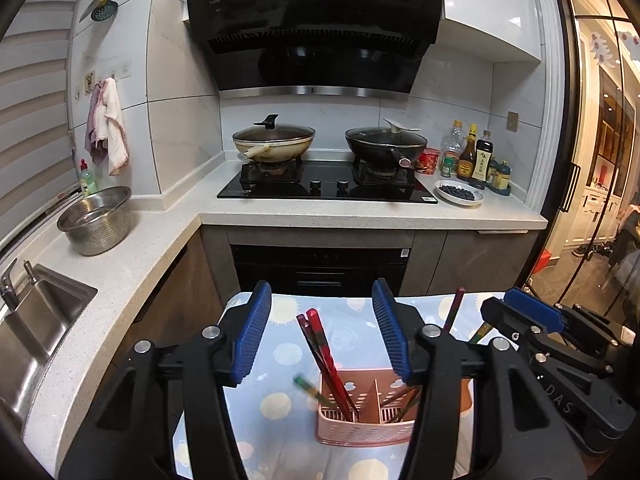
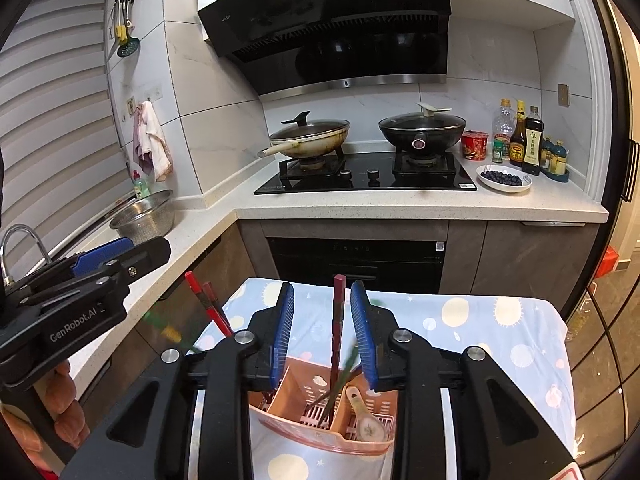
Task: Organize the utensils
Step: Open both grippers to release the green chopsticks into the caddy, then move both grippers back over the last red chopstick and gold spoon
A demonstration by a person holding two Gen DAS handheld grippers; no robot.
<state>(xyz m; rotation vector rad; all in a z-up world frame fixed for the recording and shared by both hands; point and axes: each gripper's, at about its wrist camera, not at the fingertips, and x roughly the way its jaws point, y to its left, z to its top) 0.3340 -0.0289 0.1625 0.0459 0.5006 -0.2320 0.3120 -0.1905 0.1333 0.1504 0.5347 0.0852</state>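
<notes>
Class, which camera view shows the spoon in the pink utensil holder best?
The right wrist view: the spoon lies in plain sight in the right compartment of the holder. In the left wrist view no spoon can be seen; that end of the holder sits behind a gripper finger.

Your left gripper (image 1: 318,334) and right gripper (image 2: 322,334) both point toward 12 o'clock, tilted downward, jaws parted, pads gripping nothing.

A patterned blue cloth (image 2: 500,332) covered the desk (image 2: 567,344), and a pink slotted utensil holder (image 2: 320,436) stood on the cloth.
</notes>
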